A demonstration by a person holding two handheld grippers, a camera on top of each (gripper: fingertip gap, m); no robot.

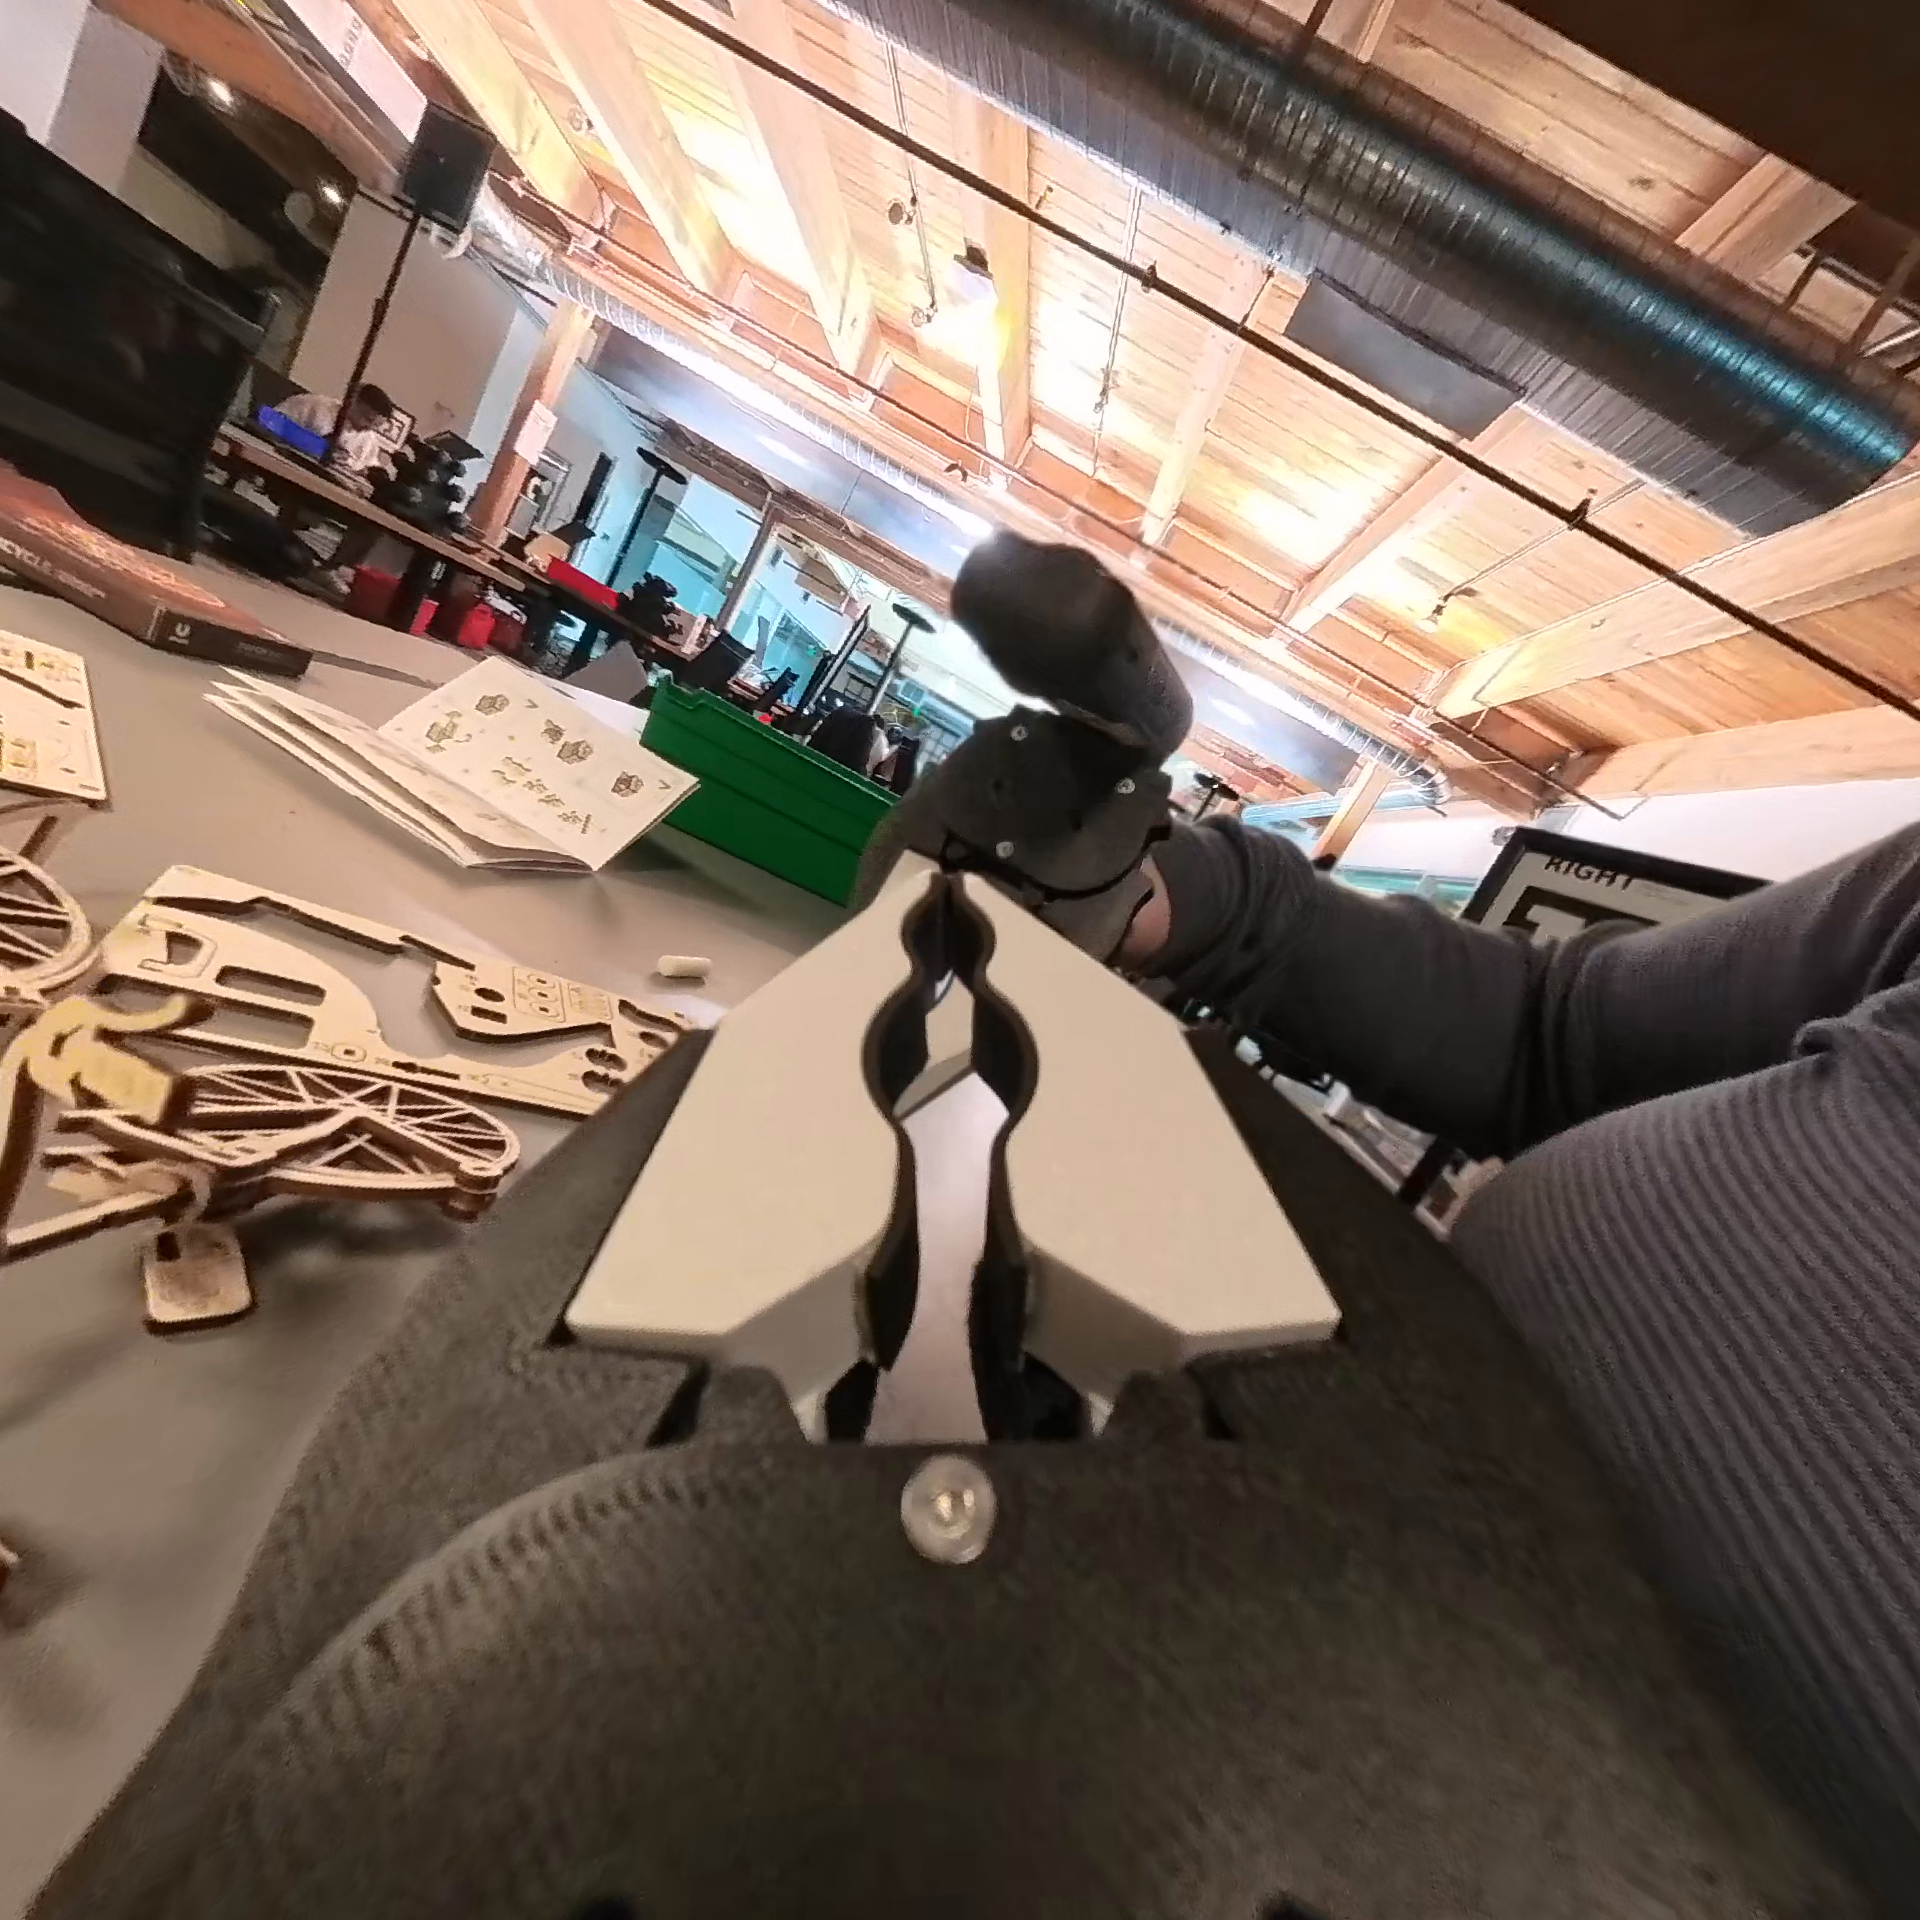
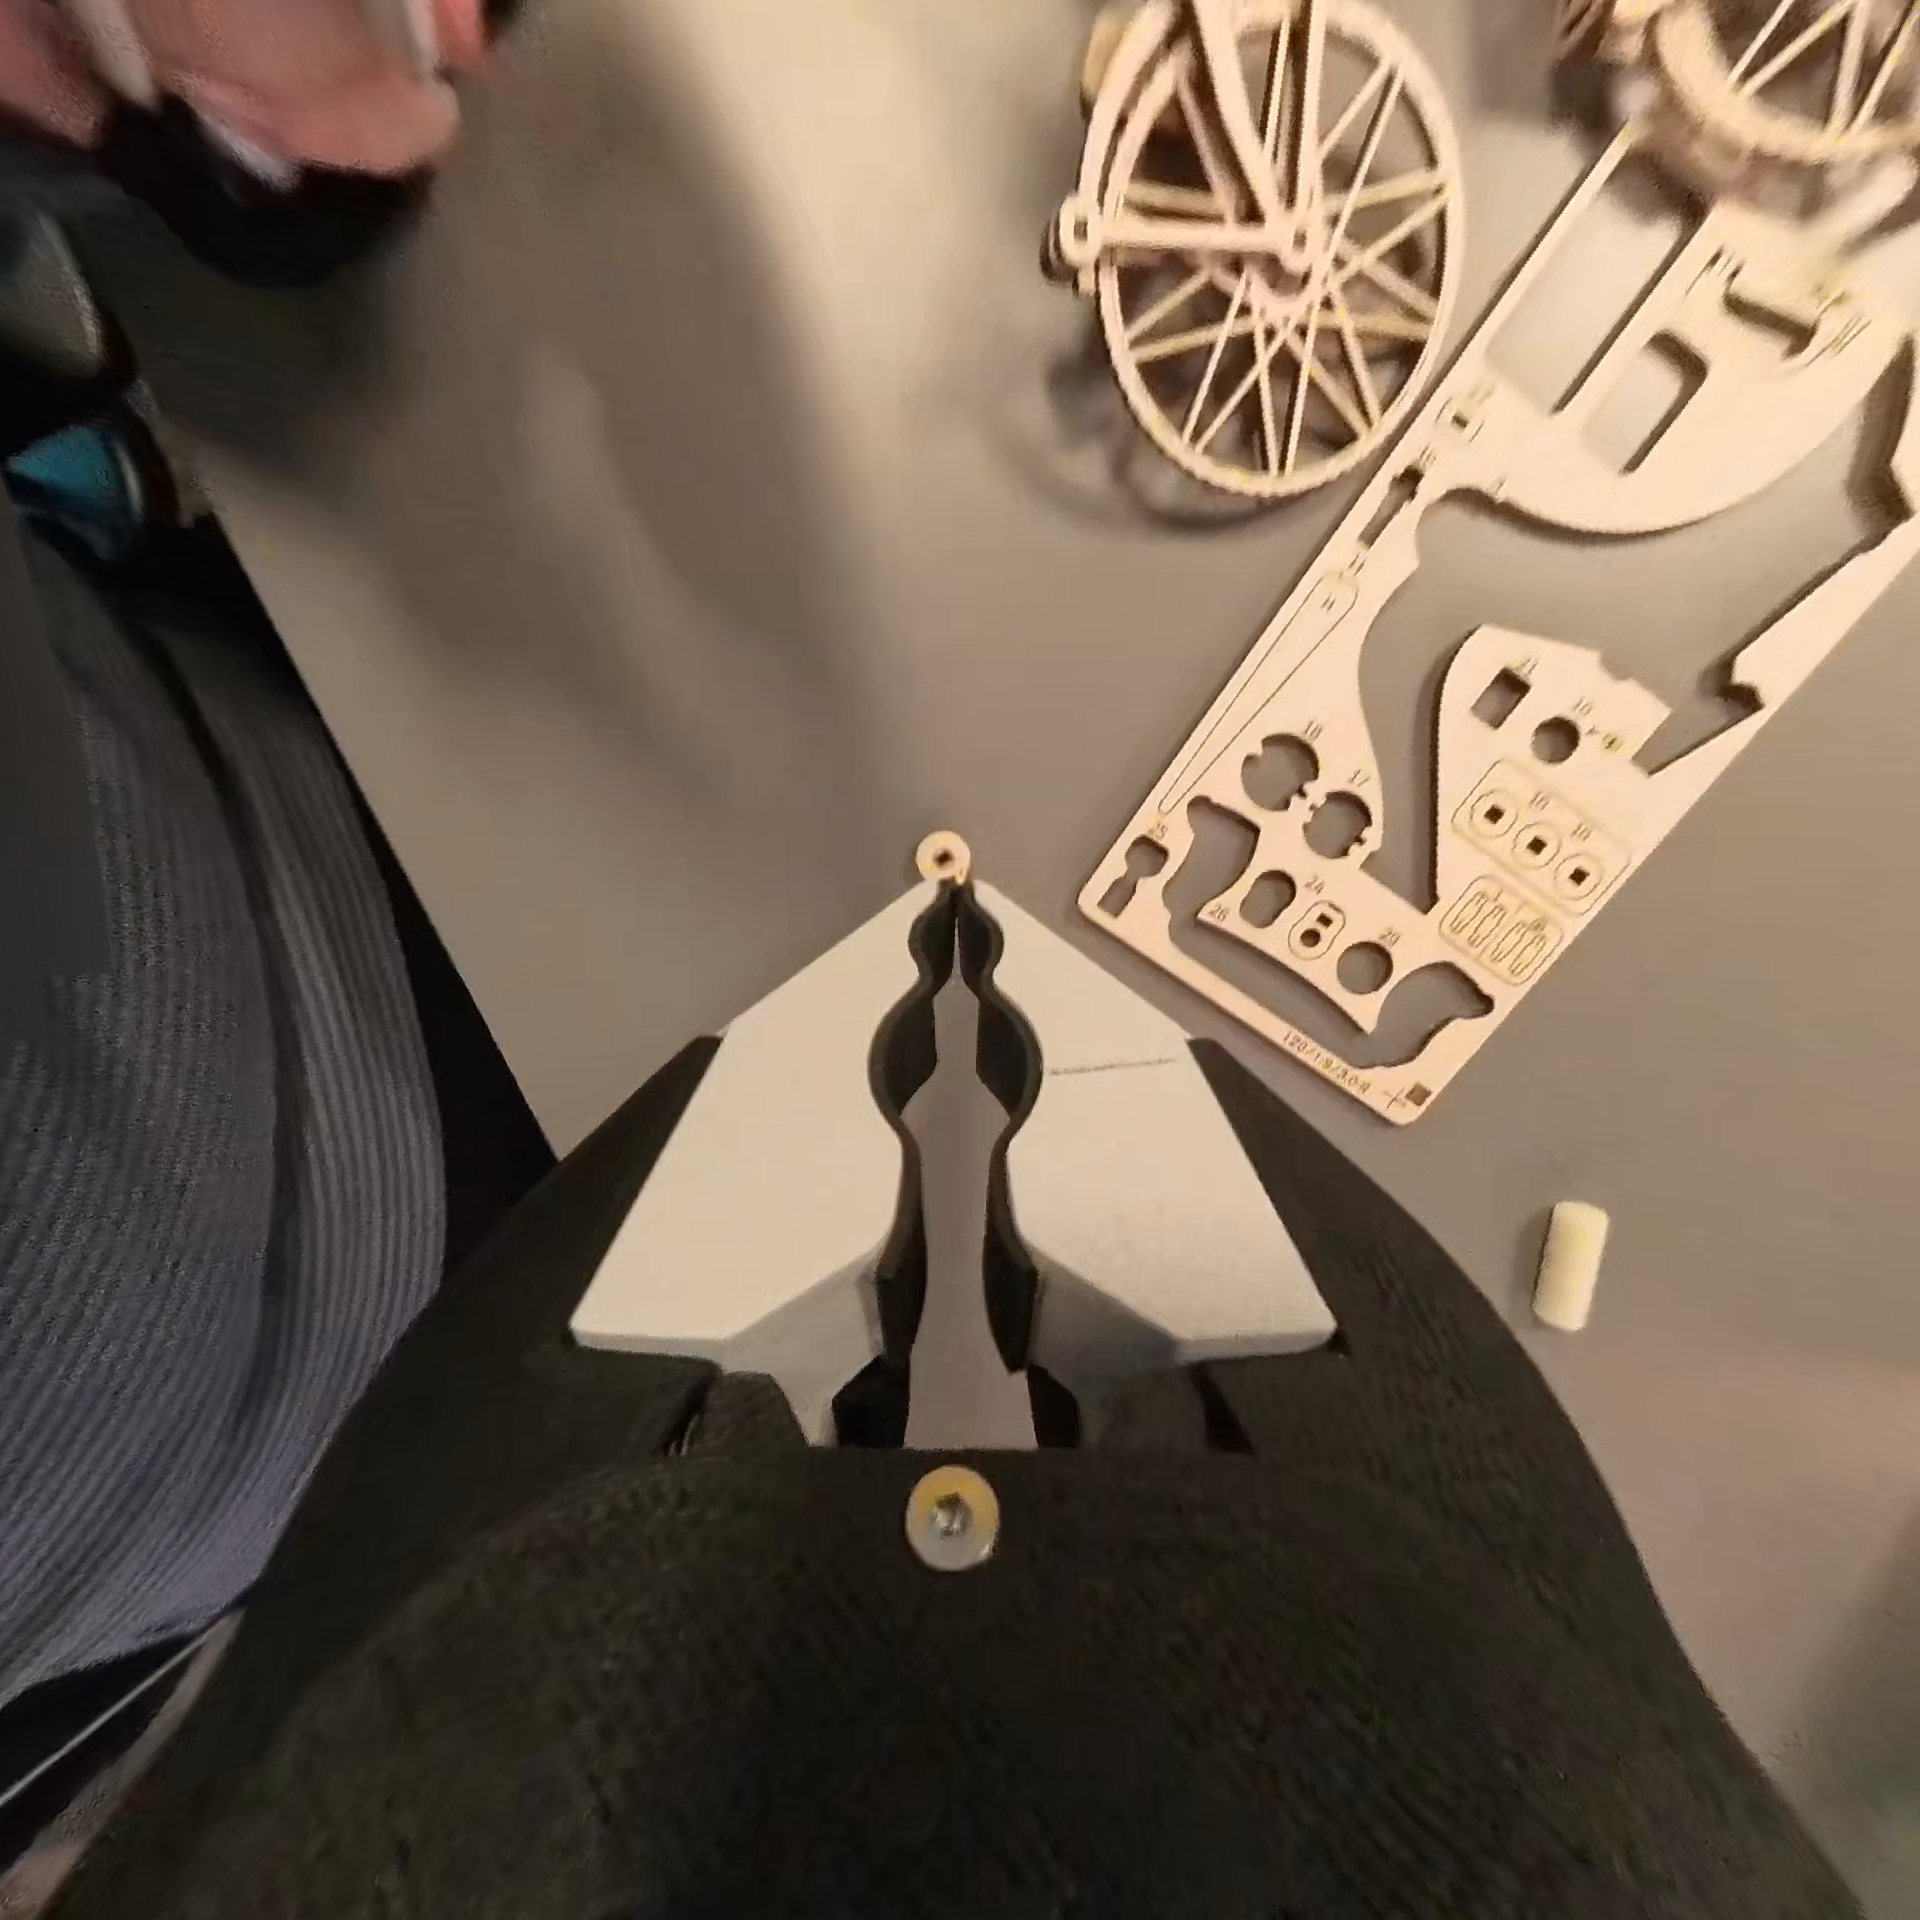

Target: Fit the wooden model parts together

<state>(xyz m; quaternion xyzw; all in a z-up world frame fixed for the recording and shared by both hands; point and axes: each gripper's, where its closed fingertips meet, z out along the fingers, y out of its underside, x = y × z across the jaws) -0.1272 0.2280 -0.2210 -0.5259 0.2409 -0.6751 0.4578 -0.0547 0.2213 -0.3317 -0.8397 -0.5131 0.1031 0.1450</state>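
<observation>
My right gripper is shut, and its very tips pinch the edge of a small round wooden ring above the grey table. My left gripper is shut with nothing showing between its pads, and it is raised and tilted up over the table. The right gripper's dark body shows just behind the left fingertips. A part-built wooden bicycle model lies at the left; its spoked wheel is at the top of the right wrist view. A punched-out wooden parts sheet lies beside it and also shows in the left wrist view.
A small white cylinder lies right of the sheet. An open instruction booklet, a green bin and a dark box stand farther back. A grey sleeve crosses on the right, and a blurred hand is at the top left. The left gripper's tips are roughly 12 centimeters from the right gripper's.
</observation>
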